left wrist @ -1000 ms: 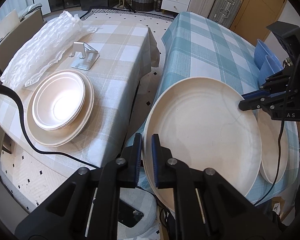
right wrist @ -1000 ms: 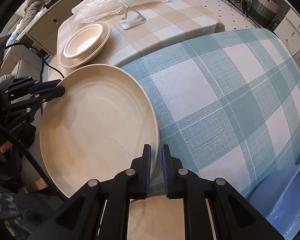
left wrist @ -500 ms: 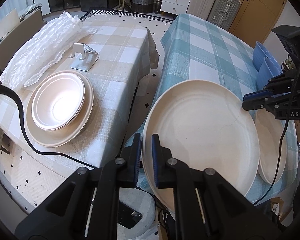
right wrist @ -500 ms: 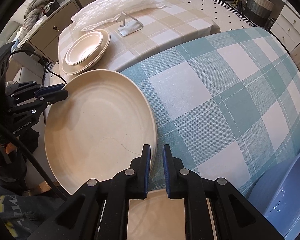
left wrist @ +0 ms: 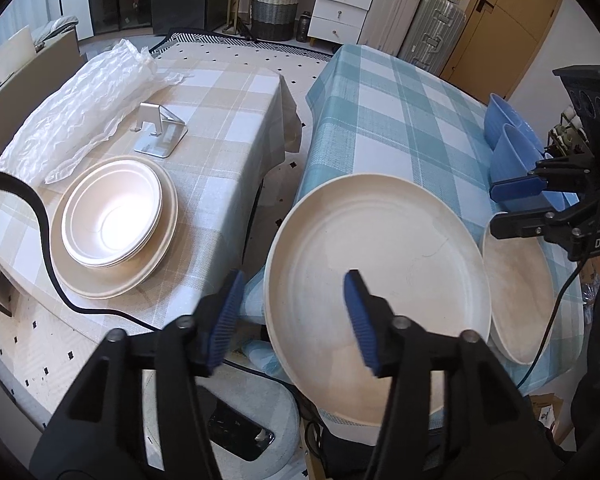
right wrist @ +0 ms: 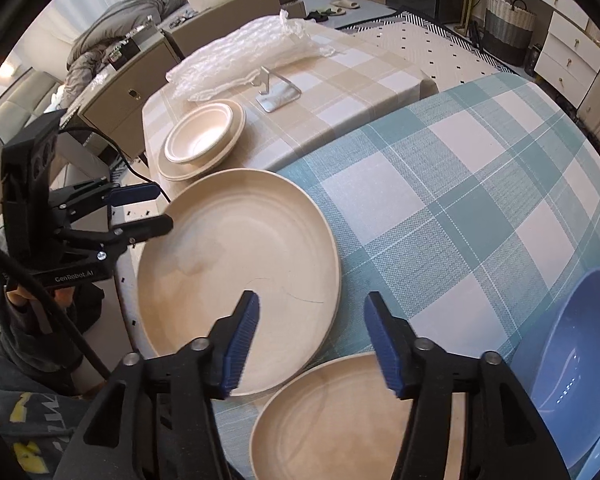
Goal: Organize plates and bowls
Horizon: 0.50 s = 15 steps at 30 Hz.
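The large cream plate (left wrist: 376, 268) lies on the near left corner of the desk with the teal checked cloth (left wrist: 384, 120), and part of its rim juts past the edge over the floor. Both tongs have just been opening: the left tongs (left wrist: 296, 316) and the right tongs (right wrist: 314, 338) stand released, jaws apart on either side of the rim with no pad pressing it.

The risk, as I judge it, lies in that overhang. A brush from a withdrawing finger could tip the plate off the corner, and the cloth may slide under it. A thin dark line crosses the plate's face; I cannot tell whether it is a crack or a mark.

A smaller cream plate (right wrist: 352, 412) sits just beside the big one on the right, so a nudge could knock the two together. Blue bowls (left wrist: 512, 148) stand further right.

The left-hand desk, under a beige checked cloth (left wrist: 220, 108), carries a cream bowl (left wrist: 114, 216) nested on a plate, a metal stand (left wrist: 160, 132) and a bubble wrap bag (left wrist: 80, 108). A black cable (left wrist: 48, 248) trails over its near edge and could snag an arm. Far off are white drawers (left wrist: 342, 12), suitcases and a woven basket.
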### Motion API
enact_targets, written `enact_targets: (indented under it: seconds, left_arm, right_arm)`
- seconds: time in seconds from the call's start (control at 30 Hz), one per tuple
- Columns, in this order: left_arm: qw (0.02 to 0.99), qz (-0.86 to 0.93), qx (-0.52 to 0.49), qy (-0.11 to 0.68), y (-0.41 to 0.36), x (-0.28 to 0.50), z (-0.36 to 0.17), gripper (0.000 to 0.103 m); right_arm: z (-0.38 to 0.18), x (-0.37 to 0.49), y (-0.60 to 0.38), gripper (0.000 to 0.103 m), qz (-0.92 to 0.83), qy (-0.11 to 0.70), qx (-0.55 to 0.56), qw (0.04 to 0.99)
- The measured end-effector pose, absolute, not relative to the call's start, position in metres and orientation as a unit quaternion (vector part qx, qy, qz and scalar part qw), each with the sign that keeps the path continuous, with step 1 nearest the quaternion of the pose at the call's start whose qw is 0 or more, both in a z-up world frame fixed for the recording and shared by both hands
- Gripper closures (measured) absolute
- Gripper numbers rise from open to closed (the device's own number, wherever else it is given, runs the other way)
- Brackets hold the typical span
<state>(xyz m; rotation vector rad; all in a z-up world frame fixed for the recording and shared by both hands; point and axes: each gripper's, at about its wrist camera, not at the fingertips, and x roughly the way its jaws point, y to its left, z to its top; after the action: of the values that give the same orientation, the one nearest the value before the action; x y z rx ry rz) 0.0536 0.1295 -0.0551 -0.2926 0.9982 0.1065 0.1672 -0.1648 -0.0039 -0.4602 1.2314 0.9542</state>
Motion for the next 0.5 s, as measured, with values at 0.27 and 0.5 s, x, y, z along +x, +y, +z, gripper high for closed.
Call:
enact_targets:
  seconds: [0.27,0.5]
  left_arm:
    - [0.874,0.043,-0.147,0.46,0.128,0.04,-0.047,0.028]
    - [0.882,0.038,-0.137,0.45,0.119,0.03,-0.044,0.025]
  right_arm:
    - [0.006,0.151,-0.187,0.016,0.433,0.527,-0.17,0.711]
    - [0.014,0.129,-0.208,0.012,0.411,0.486,-0.148,0.757]
